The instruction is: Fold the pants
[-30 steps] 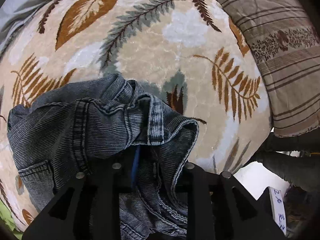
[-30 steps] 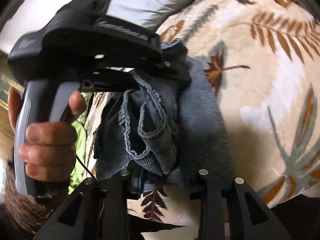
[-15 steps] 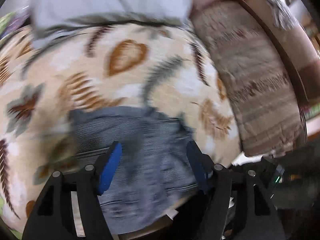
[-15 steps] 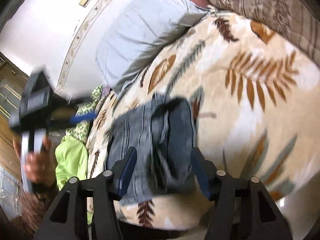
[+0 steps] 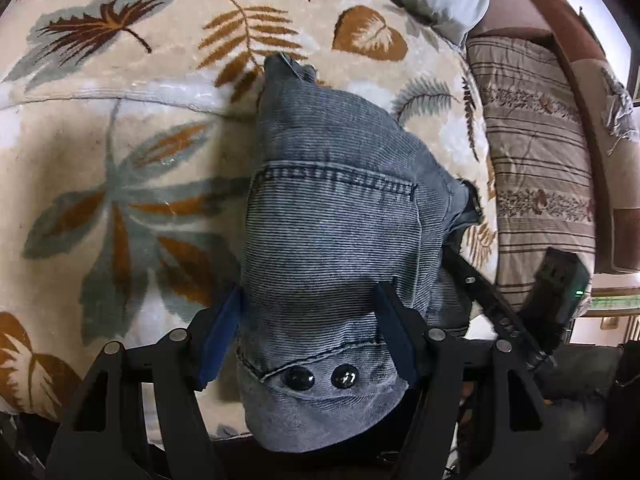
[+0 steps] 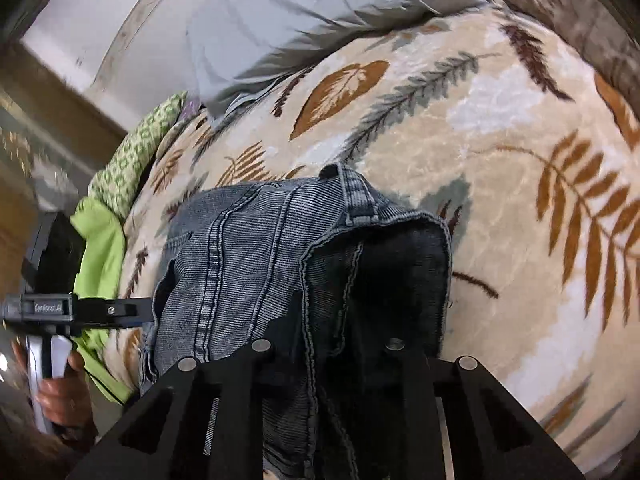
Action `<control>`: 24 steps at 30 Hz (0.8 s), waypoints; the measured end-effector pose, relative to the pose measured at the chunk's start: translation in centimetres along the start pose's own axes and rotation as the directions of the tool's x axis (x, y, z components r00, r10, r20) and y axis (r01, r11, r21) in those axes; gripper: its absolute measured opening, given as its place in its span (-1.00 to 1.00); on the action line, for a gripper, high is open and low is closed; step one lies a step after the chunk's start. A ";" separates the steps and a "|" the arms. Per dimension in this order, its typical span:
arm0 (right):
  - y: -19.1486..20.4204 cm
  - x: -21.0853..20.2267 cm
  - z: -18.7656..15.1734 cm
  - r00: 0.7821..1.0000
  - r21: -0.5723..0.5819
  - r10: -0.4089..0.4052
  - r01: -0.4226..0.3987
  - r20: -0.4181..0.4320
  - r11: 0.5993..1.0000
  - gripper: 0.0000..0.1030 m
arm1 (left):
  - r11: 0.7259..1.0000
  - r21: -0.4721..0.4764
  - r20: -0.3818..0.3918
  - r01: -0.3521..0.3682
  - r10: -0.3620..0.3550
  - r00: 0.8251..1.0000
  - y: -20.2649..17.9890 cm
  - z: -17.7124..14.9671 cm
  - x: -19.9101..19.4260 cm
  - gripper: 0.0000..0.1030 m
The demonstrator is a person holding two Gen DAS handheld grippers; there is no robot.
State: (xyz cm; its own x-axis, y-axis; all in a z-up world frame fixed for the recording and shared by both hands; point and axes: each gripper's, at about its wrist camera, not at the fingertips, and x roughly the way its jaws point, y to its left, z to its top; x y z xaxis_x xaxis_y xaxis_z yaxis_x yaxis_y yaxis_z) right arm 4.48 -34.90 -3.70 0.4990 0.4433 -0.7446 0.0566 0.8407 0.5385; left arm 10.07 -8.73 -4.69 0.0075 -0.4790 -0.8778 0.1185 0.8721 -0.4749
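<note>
The pants [image 5: 340, 240], grey-blue denim with two dark buttons near the waistband, are lying in a bunched heap at the near edge of the bed, on the leaf-patterned blanket [image 5: 120, 140], and part of the fabric is hanging over the edge. The left claw [image 5: 310, 328] is standing wide around the heap, its blue pads at each side of the cloth and, as far as I can see, not pressing it. The right claw [image 6: 324, 354] has just been closing; its tips are hidden under the denim, which is draped over it, so it seems to be pinching a fold near the waistband, but I cannot see the contact clearly. A grey pillow [image 6: 300, 12] and a striped quilt [image 5: 540, 180] are lying farther away. I think the risk here is this: the pants are far from flat, so if the right claw is lifting only one layer, the rest may slide off the bed, or the fold may come out crooked.
</note>
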 end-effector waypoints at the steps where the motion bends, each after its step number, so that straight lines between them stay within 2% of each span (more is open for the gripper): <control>1: -0.2 -0.3 0.1 1.000 -0.001 0.010 -0.010 0.015 1.000 -0.77 | 1.000 0.014 0.013 -0.005 0.005 1.000 -0.3 -0.1 -0.3 0.29; 2: -0.7 -1.2 0.3 0.999 0.000 0.014 -0.014 0.042 1.000 -0.92 | 1.000 0.024 0.023 -0.010 0.010 1.000 -0.4 -0.1 -0.5 0.29; 3: -1.6 -1.8 0.4 0.999 0.017 0.015 -0.016 0.050 1.000 -0.93 | 0.999 0.028 0.035 -0.019 0.018 0.999 -0.4 -0.1 -0.7 0.29; 5: -3.5 -1.5 0.4 0.999 0.074 0.043 -0.045 0.033 0.996 -0.92 | 0.999 0.022 0.047 -0.033 0.032 0.998 0.0 0.1 -0.8 0.29; 7: -4.3 -0.9 0.1 0.999 0.083 0.034 -0.034 0.009 0.996 -0.91 | 0.998 0.003 0.043 -0.055 0.055 0.998 0.5 0.3 -0.1 0.29; 9: -5.9 -0.6 -0.3 0.998 0.156 0.061 -0.064 0.024 0.986 -0.85 | 0.998 -0.008 0.038 -0.068 0.068 0.997 1.1 0.3 0.6 0.30; 11: -7.3 0.1 -0.8 0.997 0.213 0.071 -0.075 0.024 0.974 -0.89 | 0.996 -0.012 0.029 -0.087 0.087 0.996 1.6 0.3 1.5 0.31; 13: -8.3 0.5 -1.2 0.995 0.243 0.093 -0.097 0.025 0.965 -0.89 | 0.997 -0.028 0.026 -0.077 0.078 0.997 1.9 0.4 1.7 0.30; 14: -8.2 0.2 -1.1 0.995 0.246 0.095 -0.100 0.032 0.964 -0.81 | 0.997 -0.031 0.029 -0.064 0.065 0.997 1.9 0.4 1.4 0.28; 15: -7.8 -0.4 -0.9 0.995 0.232 0.089 -0.096 0.039 0.968 -0.72 | 0.998 -0.023 0.034 -0.063 0.064 0.997 1.8 0.4 1.0 0.27; 16: -7.5 -1.1 -0.7 0.995 0.218 0.085 -0.094 0.049 0.971 -0.70 | 0.997 -0.005 0.054 -0.071 0.071 0.996 1.5 0.3 0.2 0.24; 18: -6.6 -3.0 -0.1 0.990 0.196 0.092 -0.111 0.103 0.974 -0.63 | 0.998 0.020 0.089 -0.055 0.053 0.995 0.9 0.0 -1.0 0.23; 19: -6.2 -4.0 0.3 0.986 0.177 0.098 -0.122 0.138 0.977 -0.52 | 0.999 0.031 0.105 -0.044 0.041 0.994 0.6 -0.1 -1.5 0.23; 22: -4.4 -5.2 1.2 0.972 0.106 0.137 -0.159 0.191 0.981 -0.50 | 0.998 0.059 0.126 -0.035 0.028 0.992 -0.5 -0.3 -1.8 0.26; 24: -3.1 -4.5 1.7 0.974 0.044 0.148 -0.158 0.169 0.987 -0.50 | 0.995 0.076 0.124 -0.068 0.058 0.991 -1.0 -0.3 -1.1 0.25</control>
State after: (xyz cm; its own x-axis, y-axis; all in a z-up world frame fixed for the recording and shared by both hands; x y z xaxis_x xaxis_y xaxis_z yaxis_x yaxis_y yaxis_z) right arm 3.52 -40.00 -1.31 0.6408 0.5041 -0.5791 0.0152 0.7458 0.6660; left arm 9.67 -9.00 -3.26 0.1371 -0.4362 -0.8893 0.1926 0.8924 -0.4080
